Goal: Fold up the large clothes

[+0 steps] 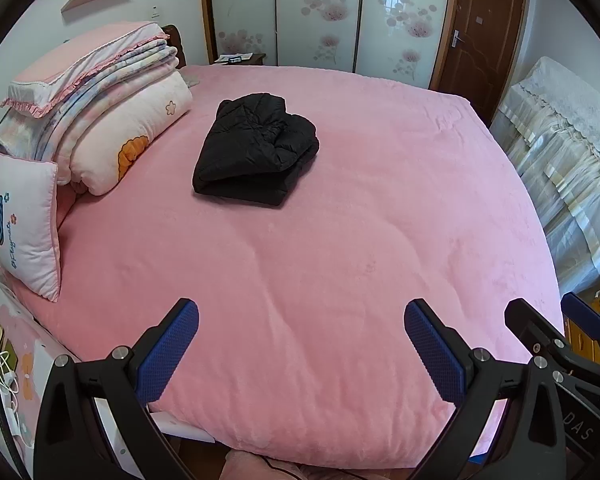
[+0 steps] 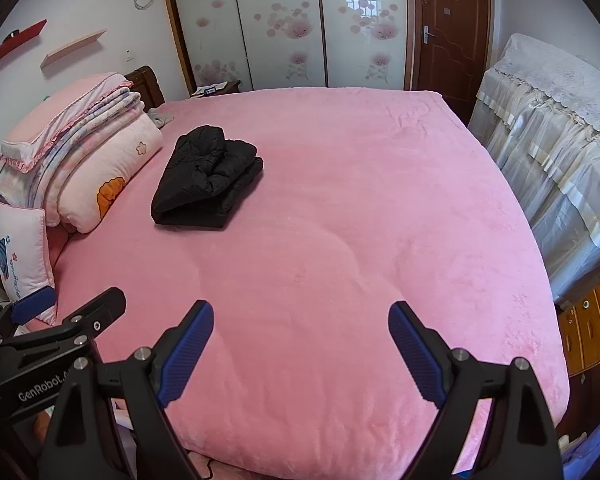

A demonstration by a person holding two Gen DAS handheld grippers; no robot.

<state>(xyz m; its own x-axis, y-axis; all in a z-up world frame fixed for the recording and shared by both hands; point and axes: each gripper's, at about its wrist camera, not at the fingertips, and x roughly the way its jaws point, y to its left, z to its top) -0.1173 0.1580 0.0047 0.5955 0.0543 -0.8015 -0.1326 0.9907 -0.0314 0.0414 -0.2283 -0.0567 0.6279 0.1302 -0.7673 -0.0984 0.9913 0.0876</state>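
Note:
A black quilted jacket lies folded into a compact bundle on the pink bed, towards the far left near the pillows. My left gripper hangs open over the bed's near edge, nothing between its blue pads, well short of the jacket. My right gripper is open too, empty, beside the left one at the same near edge. In the left wrist view the right gripper shows at the right border; in the right wrist view the left gripper shows at the lower left.
A stack of folded quilts and pillows fills the bed's left side. A cloth-covered piece of furniture stands to the right. Wardrobe doors and a brown door lie beyond the bed.

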